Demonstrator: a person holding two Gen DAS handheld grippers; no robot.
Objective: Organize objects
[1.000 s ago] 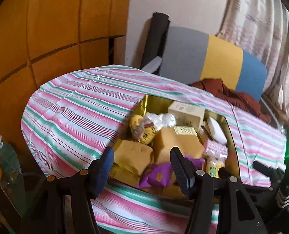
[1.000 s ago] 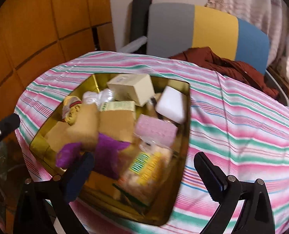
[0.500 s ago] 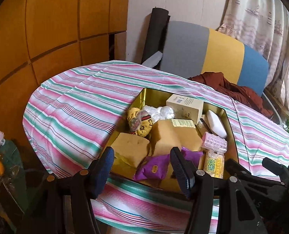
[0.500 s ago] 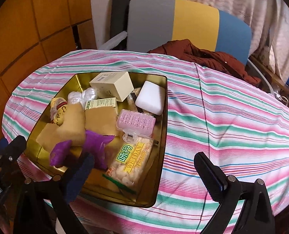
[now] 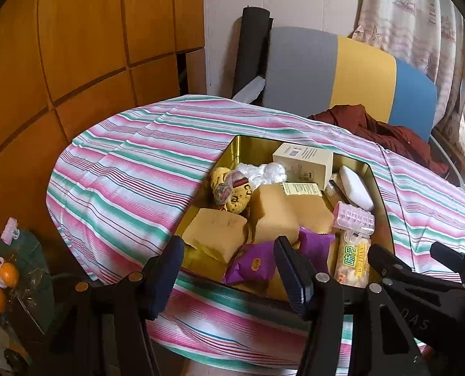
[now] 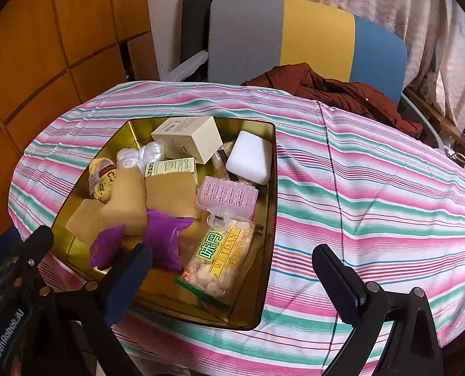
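Now, gold tin crammed with snack packets and boxes on the striped tablecloth, left gripper jaws apart and empty over its near edge, right gripper spread wide, empty, beside it

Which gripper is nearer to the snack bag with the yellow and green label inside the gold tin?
Right. The right gripper hovers open just above the snack bag, near its end. The left gripper hangs open over the purple packets, beside the bag.
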